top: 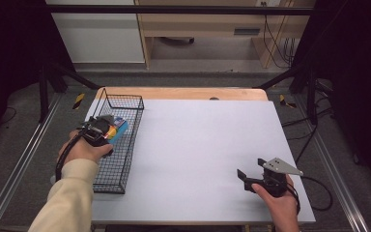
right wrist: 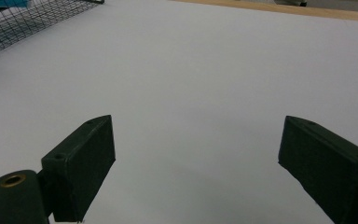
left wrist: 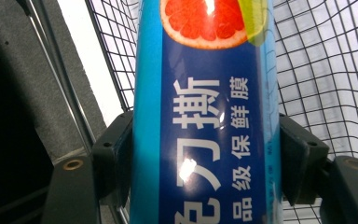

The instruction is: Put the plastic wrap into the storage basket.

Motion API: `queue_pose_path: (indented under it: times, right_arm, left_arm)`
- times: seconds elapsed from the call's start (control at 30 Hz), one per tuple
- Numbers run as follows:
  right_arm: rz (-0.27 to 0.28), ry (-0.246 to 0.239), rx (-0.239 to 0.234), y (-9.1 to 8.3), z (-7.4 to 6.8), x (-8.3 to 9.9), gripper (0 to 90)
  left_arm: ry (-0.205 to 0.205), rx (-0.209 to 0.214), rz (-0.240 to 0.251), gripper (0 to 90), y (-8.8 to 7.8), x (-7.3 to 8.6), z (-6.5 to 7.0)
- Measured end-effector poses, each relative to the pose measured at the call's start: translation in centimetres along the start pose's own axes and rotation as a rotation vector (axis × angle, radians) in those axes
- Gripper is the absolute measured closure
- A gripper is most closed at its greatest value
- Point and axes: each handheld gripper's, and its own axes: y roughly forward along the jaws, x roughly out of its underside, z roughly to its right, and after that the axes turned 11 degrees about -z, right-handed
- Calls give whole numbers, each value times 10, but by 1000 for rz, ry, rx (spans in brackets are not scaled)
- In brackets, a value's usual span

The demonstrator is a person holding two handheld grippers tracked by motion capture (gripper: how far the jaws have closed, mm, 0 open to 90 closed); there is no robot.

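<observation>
High view puts the right claw (top: 249, 172) nearest us, low on the white surface (top: 203, 145) at its right side, jaws spread wide with nothing between them. Farther off at the left edge we see the left claw (top: 102, 126) over the black wire basket (top: 125, 159), clamped on both sides of a blue box (left wrist: 205, 121) (grapefruit slice printed on it) held inside the basket.

Glossy blue box (left wrist: 205, 116), black wire basket (top: 125, 145)

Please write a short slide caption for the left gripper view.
Left gripper clamps a blue cling-film box over the black wire basket.
</observation>
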Motion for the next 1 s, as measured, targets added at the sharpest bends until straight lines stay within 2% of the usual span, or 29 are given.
queue_pose_path:
  times: [0.23,0.47,0.87,1.0]
  right_arm:
    - [-1,-1,1,0,0,0,109]
    - [-3,1,-1,0,0,0,109]
    - [-8,-3,-3,1,-1,1,109]
    - [-10,-3,-5,1,-1,1,109]
  left_arm:
    - [5,-16,-15,320,4,-2,4]
    - [-19,-16,-25,320,5,-4,3]
    - [-31,-13,-38,320,11,-4,5]
    - [-49,-18,-40,320,14,-4,6]
